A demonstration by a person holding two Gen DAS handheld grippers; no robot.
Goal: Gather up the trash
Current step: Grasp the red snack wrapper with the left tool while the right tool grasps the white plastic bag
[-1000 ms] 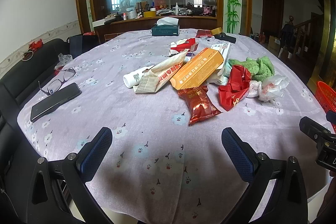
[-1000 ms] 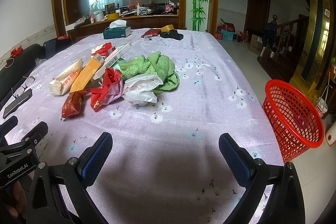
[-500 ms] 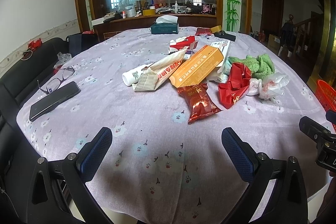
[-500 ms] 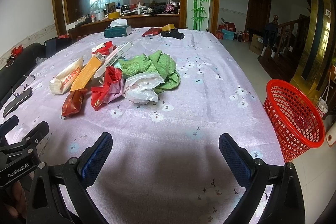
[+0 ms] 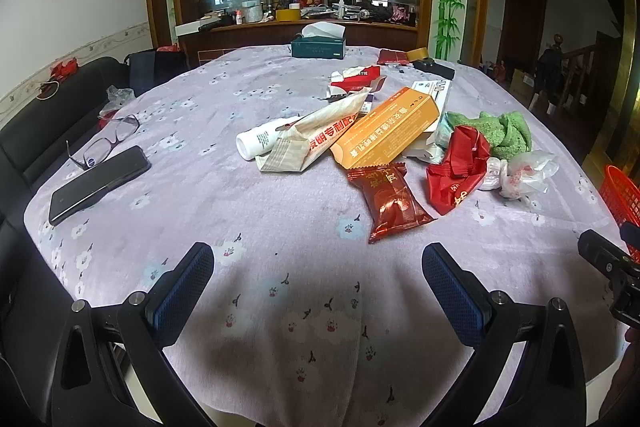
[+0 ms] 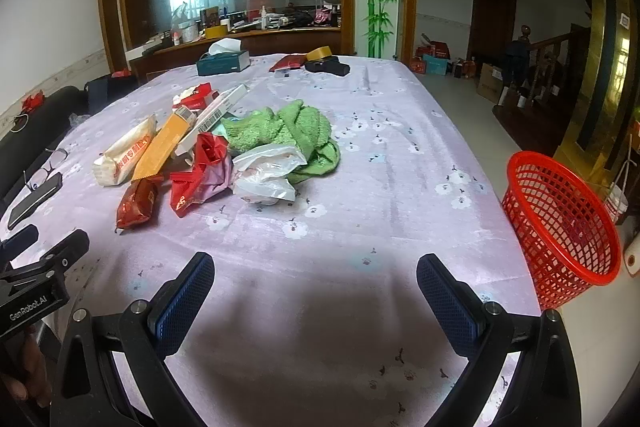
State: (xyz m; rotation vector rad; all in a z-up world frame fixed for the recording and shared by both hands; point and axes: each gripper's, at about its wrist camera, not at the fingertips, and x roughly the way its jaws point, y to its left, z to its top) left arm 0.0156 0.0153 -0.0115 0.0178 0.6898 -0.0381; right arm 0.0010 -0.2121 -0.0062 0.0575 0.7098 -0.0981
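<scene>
Left gripper (image 5: 318, 281) and right gripper (image 6: 315, 285) both hang over the near edge of the table (image 6: 400, 155), jaws wide, holding nothing. Mid-table lies the trash: brown wrapper (image 5: 390, 199), red bag (image 5: 456, 167), orange box (image 5: 384, 133), clear bag (image 6: 268, 173), green cloth (image 6: 288, 131). Red basket (image 6: 560, 223) stands on the floor off the table's right.

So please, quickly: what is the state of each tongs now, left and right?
Left tongs: open, holding nothing, above the near table edge.
Right tongs: open, holding nothing, also above the tablecloth.
</scene>
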